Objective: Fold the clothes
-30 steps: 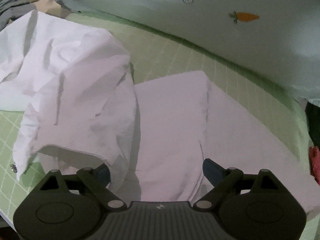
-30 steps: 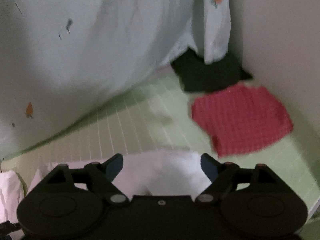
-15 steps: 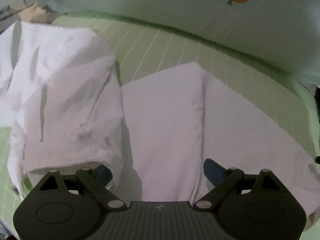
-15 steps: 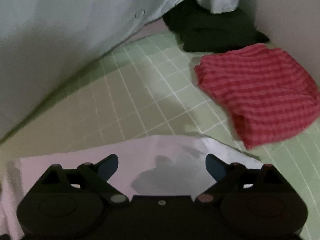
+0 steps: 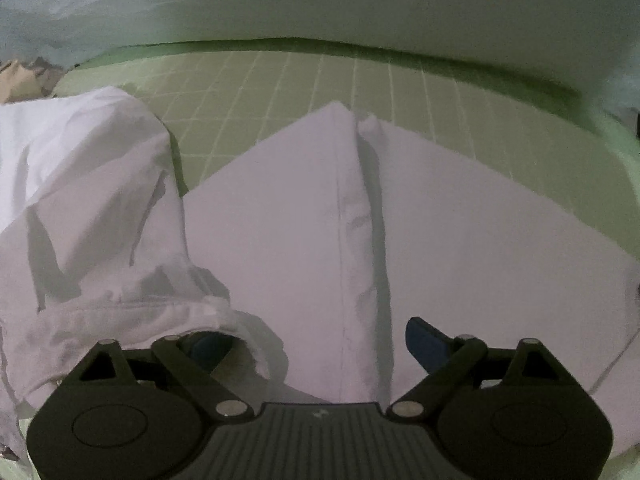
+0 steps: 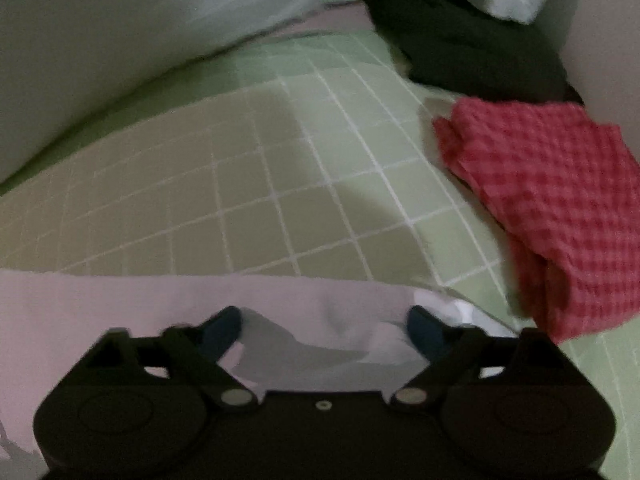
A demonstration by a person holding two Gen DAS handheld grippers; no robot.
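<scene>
White garment (image 5: 460, 232) lies spread flat across the green checked sheet (image 6: 248, 184), with a bunched sleeve (image 5: 92, 208) heaped at its left side and a red checked cloth (image 6: 560, 208) folded near a dark garment (image 6: 472, 48) off to the right. Left gripper (image 5: 316, 340) hangs low over the white fabric, its jaws apart but just narrowing, one fingertip tucked into the sleeve cuff. Right gripper (image 6: 324, 328) stands at the garment's far edge, jaws likewise wide and just narrowing, cloth between them unpinched.
</scene>
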